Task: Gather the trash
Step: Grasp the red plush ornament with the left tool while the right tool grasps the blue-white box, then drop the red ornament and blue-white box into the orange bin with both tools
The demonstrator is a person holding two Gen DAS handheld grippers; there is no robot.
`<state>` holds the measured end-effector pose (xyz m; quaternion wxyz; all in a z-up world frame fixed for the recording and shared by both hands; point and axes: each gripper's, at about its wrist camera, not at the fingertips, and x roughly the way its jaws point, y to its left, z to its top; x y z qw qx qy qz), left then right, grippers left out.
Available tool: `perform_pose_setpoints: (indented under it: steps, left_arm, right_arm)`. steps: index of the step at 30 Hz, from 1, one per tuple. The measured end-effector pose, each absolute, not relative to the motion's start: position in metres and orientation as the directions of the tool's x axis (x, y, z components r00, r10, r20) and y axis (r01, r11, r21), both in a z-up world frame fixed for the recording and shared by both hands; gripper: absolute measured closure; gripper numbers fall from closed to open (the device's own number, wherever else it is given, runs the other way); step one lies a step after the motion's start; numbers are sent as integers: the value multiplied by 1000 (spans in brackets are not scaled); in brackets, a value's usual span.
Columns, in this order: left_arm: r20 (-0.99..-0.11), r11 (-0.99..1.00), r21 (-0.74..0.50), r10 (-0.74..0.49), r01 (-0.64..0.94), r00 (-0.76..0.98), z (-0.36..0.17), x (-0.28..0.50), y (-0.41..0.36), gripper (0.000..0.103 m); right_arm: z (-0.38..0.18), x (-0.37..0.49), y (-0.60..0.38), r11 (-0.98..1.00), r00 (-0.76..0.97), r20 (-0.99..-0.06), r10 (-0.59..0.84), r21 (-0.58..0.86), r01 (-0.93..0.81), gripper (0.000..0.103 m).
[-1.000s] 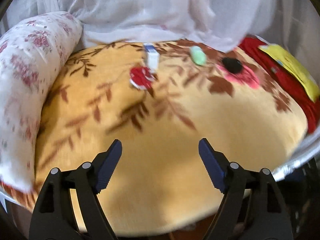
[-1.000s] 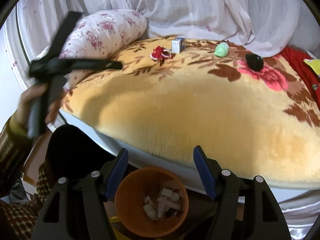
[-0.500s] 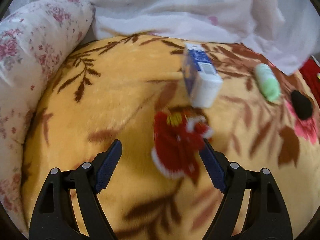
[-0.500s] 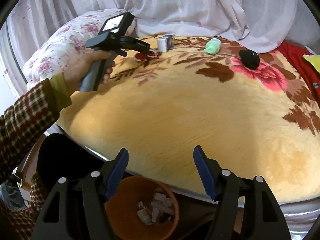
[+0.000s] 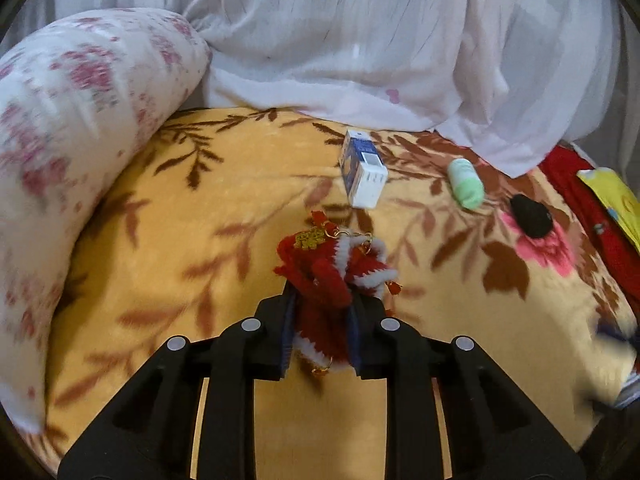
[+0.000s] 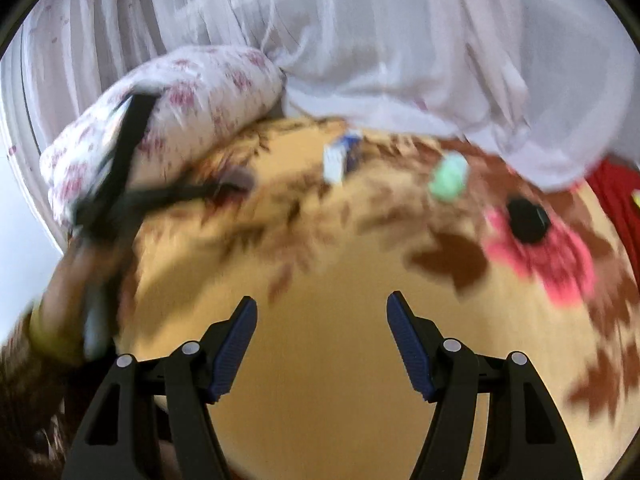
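Blanket: we see a plush yellow blanket (image 5: 168,248) with brown leaf prints and a pink flower; it covers the whole bed and everything below is placed against it.
Left gripper: our left gripper (image 5: 320,332) sits low over the near part of the blanket; its jaws have just been closing and now pinch the ornament between the blue pads.
Ornament: the ornament (image 5: 332,276) is a fuzzy red piece with white trim, a gold charm at its far end and small red beads on thin rings; its near part is clamped in the jaws and the rest pokes out over the blanket.
Right gripper: our right gripper (image 6: 322,344) hangs over the near bare part of the blanket, jaws moderately wide with nothing between them; this view is blurred.
Hand: at the blanket's left edge, in the right wrist view, a hand (image 6: 68,284) grips the other tool's handle.
Box: a small blue and white box (image 5: 362,174) lies on the blanket just beyond the ornament.
Tube: a pale green tube (image 5: 465,184) lies right of the box.
Black lump: a black lump (image 5: 532,216) rests on the blanket's pink flower, right of the tube.
Pillow: a white pillow (image 5: 72,152) with pink flowers lines the blanket's left side.
Red cloth: red cloth (image 5: 580,200) with a yellow piece on it lies at the blanket's right edge.
Curtain: a sheer white curtain (image 5: 360,48) falls behind the blanket's far edge.
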<state>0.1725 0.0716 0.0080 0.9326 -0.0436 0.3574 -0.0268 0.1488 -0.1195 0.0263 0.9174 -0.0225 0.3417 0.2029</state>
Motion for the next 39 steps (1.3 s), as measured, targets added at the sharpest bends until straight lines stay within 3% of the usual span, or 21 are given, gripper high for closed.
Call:
perform_pose_setpoints:
  steps: [9,18,20,22,39]
  left_arm:
    - [-649,996,-83,-76,28,757,2,133,89,81]
    - [-650,992,-123,-96,21,754,-7,132,107,80]
    - [-656,992,-122,-95,19,748,-11,133,109,79]
    - [-664,991,-131,-103,21,741,-14,135,110,79]
    - [-685,992,-97,-123,78,718,-14,102,80,79]
  right_arm:
    - [-1,316,-50,959,672,-703,234,52,-279,36]
    - [-39,390,-15,979,610,-779,143,22,-202,37]
    - [-43,397,-13,981,600,-789,131,15,-195,46]
    - [-48,401,-14,980,573,-809,132,19,-198,69]
    - [-10,306,-67,975,610,-770,188,71,-210,72]
